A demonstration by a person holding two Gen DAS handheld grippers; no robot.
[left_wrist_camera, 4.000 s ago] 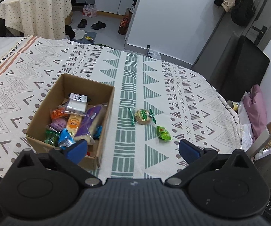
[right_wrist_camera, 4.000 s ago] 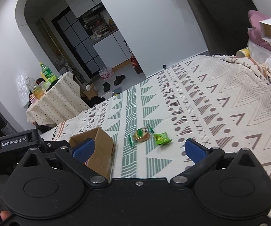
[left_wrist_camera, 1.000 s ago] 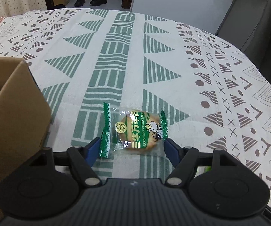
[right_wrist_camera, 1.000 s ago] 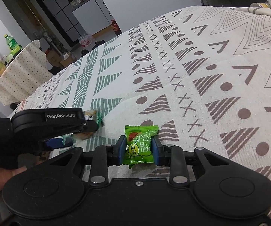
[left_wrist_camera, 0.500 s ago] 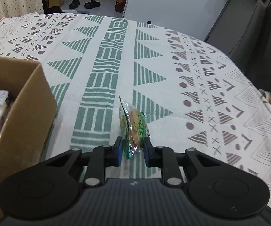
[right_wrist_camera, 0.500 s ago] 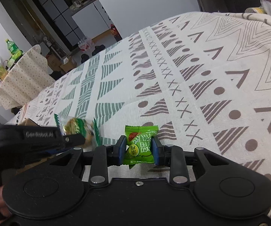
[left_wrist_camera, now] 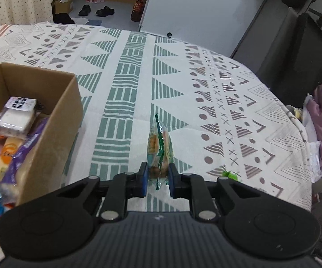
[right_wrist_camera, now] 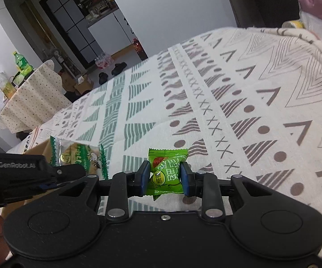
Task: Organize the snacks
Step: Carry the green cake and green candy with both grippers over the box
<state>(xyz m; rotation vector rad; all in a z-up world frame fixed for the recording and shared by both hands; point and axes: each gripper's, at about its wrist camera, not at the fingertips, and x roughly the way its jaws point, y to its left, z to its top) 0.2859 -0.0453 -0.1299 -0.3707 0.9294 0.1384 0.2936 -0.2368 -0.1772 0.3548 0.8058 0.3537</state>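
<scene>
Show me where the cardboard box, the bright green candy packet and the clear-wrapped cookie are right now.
cardboard box (left_wrist_camera: 55,134): left wrist view, on its outer right wall.
green candy packet (right_wrist_camera: 166,174): right wrist view, on the printed front, between the jaws.
clear-wrapped cookie (left_wrist_camera: 158,149): left wrist view, on the wrapper seen edge-on, above the jaws.

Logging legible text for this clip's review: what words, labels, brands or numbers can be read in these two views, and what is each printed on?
"GenRobot.AI": white lettering on the left gripper body, in the right wrist view.
Green candy packet, held by the right gripper: large printed characters, seen sideways, not readable with confidence.
Cookie packet: green characters, blurred.
White packet in the cardboard box: dark label print, too small.
Bottle labels: too small.
</scene>
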